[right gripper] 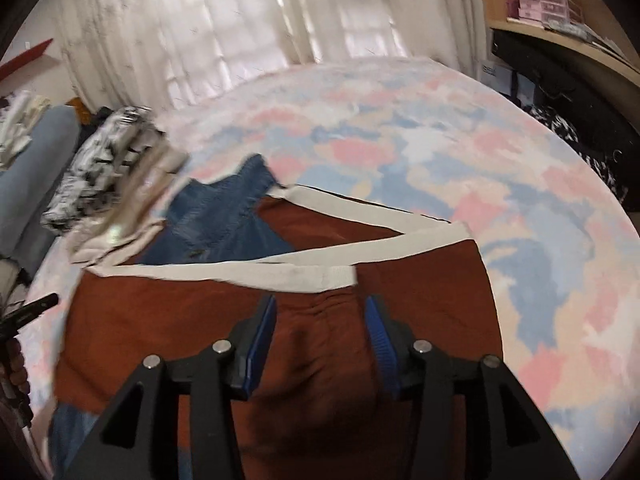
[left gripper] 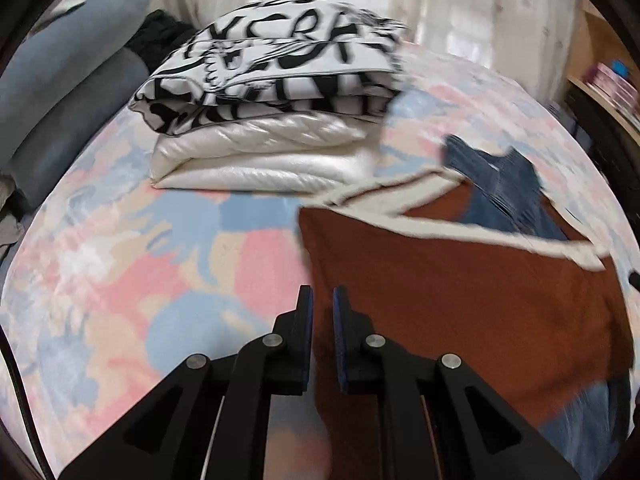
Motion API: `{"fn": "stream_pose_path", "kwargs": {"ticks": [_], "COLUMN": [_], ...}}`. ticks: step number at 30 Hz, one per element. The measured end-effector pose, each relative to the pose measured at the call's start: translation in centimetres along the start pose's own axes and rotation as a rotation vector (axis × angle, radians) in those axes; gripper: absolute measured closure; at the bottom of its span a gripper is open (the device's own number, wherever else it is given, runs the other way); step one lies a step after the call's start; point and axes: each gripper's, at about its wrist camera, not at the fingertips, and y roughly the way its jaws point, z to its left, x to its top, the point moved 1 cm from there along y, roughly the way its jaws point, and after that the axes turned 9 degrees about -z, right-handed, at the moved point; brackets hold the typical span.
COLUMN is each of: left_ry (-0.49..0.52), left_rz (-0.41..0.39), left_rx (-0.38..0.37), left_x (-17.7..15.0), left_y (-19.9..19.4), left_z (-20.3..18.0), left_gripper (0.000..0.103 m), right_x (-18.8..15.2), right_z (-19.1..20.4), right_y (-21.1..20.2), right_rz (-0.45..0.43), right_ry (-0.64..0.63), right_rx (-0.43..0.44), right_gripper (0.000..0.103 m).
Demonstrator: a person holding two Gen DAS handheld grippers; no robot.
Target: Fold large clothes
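Observation:
A rust-brown garment with a cream band (left gripper: pixel 460 292) lies on the bed over blue denim (left gripper: pixel 500 184). My left gripper (left gripper: pixel 322 300) is nearly shut, and the garment's left edge runs between its fingers. In the right wrist view the same brown garment (right gripper: pixel 160 320) lies spread, with its cream band (right gripper: pixel 280 272) and denim (right gripper: pixel 224 224) behind. My right gripper (right gripper: pixel 320 312) is open, its jaws wide apart, with a fold of the brown fabric between them.
The bed has a pastel pink-blue sheet (left gripper: pixel 140 280). A folded stack, black-and-white print over white quilted pieces (left gripper: pixel 260 120), sits at the back left. Grey-blue pillows (left gripper: pixel 68 92) lie left. Curtains stand behind, and a shelf (right gripper: pixel 560 12) is at the right.

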Motion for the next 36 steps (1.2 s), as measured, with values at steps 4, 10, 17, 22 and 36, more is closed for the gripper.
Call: {"fn": "stream_pose_path", "kwargs": {"ticks": [4, 10, 17, 22, 36], "left_ry": [-0.011, 0.1, 0.122, 0.078, 0.082], "left_rz": [0.089, 0.183, 0.151, 0.129, -0.046], "left_rx": [-0.104, -0.014, 0.039, 0.027, -0.048], "left_x": [-2.4, -7.2, -9.1, -9.1, -9.6], "left_y": [-1.3, -0.1, -1.0, -2.6, -11.1], "left_z": [-2.7, -5.9, -3.9, -3.5, -6.5], "left_gripper": [0.095, 0.095, 0.095, 0.091, 0.077], "right_x": [-1.0, -5.5, -9.2, -8.8, -9.9], "right_z": [2.8, 7.7, 2.7, 1.5, 2.8], "right_y": [-1.9, -1.1, -0.3, -2.4, -8.5], "right_rz": [0.026, 0.15, 0.256, 0.24, 0.12], "right_ry": [-0.003, -0.065, -0.01, 0.036, 0.119], "right_rx": [0.11, 0.19, 0.053, 0.068, 0.154], "right_gripper": [0.056, 0.056, 0.058, 0.057, 0.056]}}
